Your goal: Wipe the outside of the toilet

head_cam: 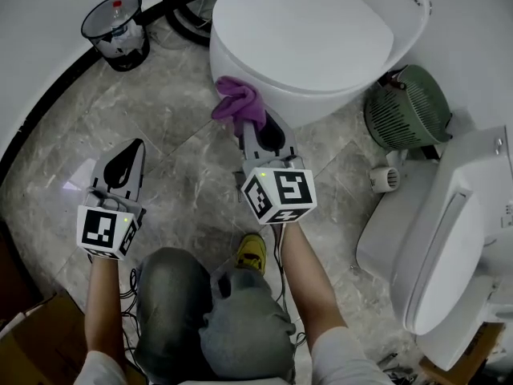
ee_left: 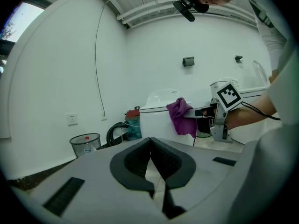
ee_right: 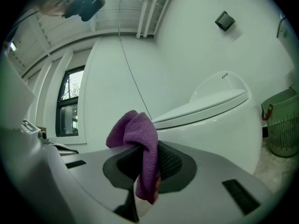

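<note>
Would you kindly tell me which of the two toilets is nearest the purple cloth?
The toilet at the head view's top, directly ahead of the right gripper clamping the purple cloth; the other toilet stands off at the right edge.

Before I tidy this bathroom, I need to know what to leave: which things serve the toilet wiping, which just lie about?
In use: toilet, purple cloth, right claw shut on the cloth.
Lying about: waste bin, green basket, black hose, second toilet.

Front of toilet (head_cam: 304, 46): bare marble floor (head_cam: 176, 127) is left open for passage.
Left of toilet: room is narrowed by black hose (head_cam: 180, 14) and waste bin (head_cam: 116, 30).
Right of toilet: gap is blocked by green basket (head_cam: 405, 107) and white fixture (head_cam: 449, 239).
</note>
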